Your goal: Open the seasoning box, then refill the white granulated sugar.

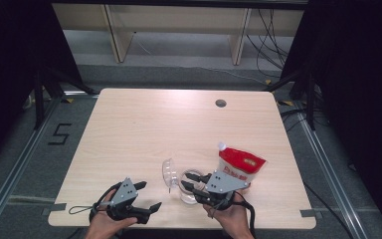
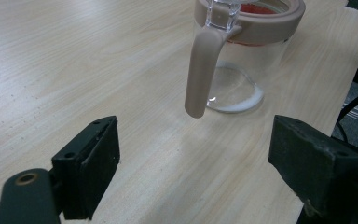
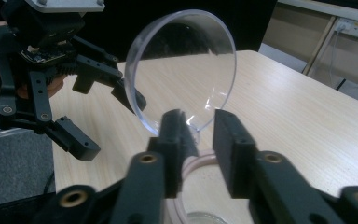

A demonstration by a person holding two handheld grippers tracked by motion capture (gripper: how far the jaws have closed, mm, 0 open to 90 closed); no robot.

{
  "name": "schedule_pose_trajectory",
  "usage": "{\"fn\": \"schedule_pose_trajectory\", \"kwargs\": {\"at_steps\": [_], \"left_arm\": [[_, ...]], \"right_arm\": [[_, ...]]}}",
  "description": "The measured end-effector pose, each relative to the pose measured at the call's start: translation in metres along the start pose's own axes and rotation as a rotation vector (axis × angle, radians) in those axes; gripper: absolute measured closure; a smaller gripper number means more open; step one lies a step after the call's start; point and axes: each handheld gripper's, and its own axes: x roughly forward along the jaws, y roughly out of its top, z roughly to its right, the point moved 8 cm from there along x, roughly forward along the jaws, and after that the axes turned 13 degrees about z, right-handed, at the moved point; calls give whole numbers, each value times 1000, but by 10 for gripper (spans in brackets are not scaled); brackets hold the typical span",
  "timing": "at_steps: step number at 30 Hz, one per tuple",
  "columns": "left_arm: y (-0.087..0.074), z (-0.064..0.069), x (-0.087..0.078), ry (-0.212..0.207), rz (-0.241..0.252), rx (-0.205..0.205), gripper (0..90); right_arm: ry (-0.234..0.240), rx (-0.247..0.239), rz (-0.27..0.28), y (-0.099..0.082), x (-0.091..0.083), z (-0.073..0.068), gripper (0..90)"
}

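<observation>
Clear lid [image 3: 182,70] of jar [image 2: 242,56] stands flipped up just beyond right gripper [image 3: 200,140], whose narrow jaws flank its hinge without pressing, probably freeing the mouth for red pouch [image 1: 239,164]. Left gripper [image 2: 193,163] waits wide open, facing the jar's handle.

Black "5" marked on the floor [image 1: 59,134]

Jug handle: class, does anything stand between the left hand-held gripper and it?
Nothing visible does. In the left gripper view, bare table lies between the open left hand-held gripper and the jug handle.
</observation>
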Motion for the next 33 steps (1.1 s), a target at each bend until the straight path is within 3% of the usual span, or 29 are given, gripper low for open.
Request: {"fn": "schedule_pose_trajectory", "kwargs": {"at_steps": [5, 10, 14, 20, 21, 29, 31, 32, 33], "left_arm": [[1, 0, 3, -1, 20, -12, 161], [1, -1, 2, 2, 9, -13, 161], [1, 1, 1, 4, 10, -8, 161], [2, 2, 1, -4, 18, -7, 161], [3, 1, 1, -8, 17, 16, 161], [2, 3, 1, -3, 14, -2, 161], [2, 0, 1, -7, 8, 27, 161], [2, 0, 1, -7, 8, 27, 161], [2, 2, 1, -1, 14, 0, 161]], "right_arm": [[-19, 17, -8, -5, -6, 4, 538], [-18, 28, -15, -9, -12, 6, 471], [-49, 48, -27, -15, -18, 7, 418], [-48, 41, -29, -18, -20, 4, 404], [-49, 40, -33, -20, -21, 3, 405], [-48, 43, -47, -23, -34, 4, 408], [-67, 54, -36, -24, -39, 7, 407], [-67, 54, -36, -24, -39, 7, 407], [-85, 57, -42, -25, -44, 9, 407]]}}
